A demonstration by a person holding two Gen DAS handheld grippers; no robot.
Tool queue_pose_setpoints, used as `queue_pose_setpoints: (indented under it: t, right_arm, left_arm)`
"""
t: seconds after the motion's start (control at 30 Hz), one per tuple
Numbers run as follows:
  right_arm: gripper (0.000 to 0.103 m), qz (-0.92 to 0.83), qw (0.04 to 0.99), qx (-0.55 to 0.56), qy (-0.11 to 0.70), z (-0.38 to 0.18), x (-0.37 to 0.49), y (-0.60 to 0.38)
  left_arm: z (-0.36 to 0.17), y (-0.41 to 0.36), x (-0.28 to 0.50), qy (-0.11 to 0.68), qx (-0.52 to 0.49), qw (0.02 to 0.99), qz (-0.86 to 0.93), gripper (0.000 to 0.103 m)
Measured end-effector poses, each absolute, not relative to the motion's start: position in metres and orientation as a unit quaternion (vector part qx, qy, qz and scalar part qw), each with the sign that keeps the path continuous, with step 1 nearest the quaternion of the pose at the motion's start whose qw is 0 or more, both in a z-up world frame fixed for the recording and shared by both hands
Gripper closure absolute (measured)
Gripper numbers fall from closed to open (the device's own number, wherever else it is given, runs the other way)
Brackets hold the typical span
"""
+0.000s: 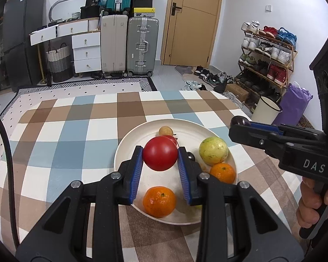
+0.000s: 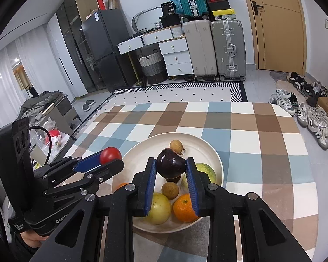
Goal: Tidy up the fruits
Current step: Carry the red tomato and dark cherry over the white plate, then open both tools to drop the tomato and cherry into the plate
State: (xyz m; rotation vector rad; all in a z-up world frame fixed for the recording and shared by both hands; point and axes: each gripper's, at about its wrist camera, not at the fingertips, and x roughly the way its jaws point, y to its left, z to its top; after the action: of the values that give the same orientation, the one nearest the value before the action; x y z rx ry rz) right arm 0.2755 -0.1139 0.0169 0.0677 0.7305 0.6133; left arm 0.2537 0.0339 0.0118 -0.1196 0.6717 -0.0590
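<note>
A white plate (image 1: pixel 129 139) (image 2: pixel 207 146) of fruit sits on the checked tablecloth. My left gripper (image 1: pixel 160 156) is shut on a red tomato (image 1: pixel 160 156) and holds it above the plate; the tomato also shows in the right wrist view (image 2: pixel 110 155). My right gripper (image 2: pixel 171 167) is shut on a dark purple plum (image 2: pixel 171 163) above the plate; the right gripper shows at the right of the left wrist view (image 1: pixel 240 121). On the plate lie two oranges (image 1: pixel 159 200) (image 1: pixel 222 173), a yellow-green fruit (image 1: pixel 213 150) and a small brown fruit (image 1: pixel 165 130).
The table's far edge (image 1: pixel 120 91) gives onto a patterned rug. Suitcases (image 1: pixel 142 45), white drawers (image 1: pixel 86 52) and a door stand at the back. A shoe rack (image 1: pixel 269 59) and a white bin (image 1: pixel 265 109) stand to the right of the table.
</note>
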Motion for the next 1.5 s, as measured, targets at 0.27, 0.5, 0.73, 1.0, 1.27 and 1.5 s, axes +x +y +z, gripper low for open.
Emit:
queue_pose_setpoints:
  t: [0.27, 0.5, 0.73, 1.0, 1.27, 1.5]
  right_arm:
    - [0.075, 0.298, 0.882, 0.025, 0.364, 0.0, 0.291, -0.099]
    - [0.075, 0.302, 0.874, 0.018, 0.38, -0.015, 0.303, -0.084]
    - [0.075, 0.309, 0.867, 0.015, 0.391, -0.026, 0.309, -0.073]
    - [0.075, 0.316, 0.859, 0.013, 0.403, -0.036, 0.313, -0.063]
    - [0.075, 0.328, 0.853, 0.007, 0.405, -0.04, 0.311, -0.058]
    - [0.068, 0.332, 0.852, 0.006, 0.404, -0.039, 0.308, -0.061]
  left_arm:
    - [-0.006, 0.04, 0.273, 0.337, -0.057, 0.94, -0.021, 0.074]
    - [-0.022, 0.051, 0.281, 0.348, -0.064, 0.935, -0.01, 0.074]
    - [-0.032, 0.054, 0.286, 0.355, -0.067, 0.932, -0.01, 0.074]
    - [-0.038, 0.051, 0.287, 0.361, -0.067, 0.93, -0.012, 0.074]
    - [-0.04, 0.052, 0.288, 0.359, -0.068, 0.931, -0.011, 0.074]
    - [-0.037, 0.052, 0.282, 0.356, -0.071, 0.932, -0.015, 0.074]
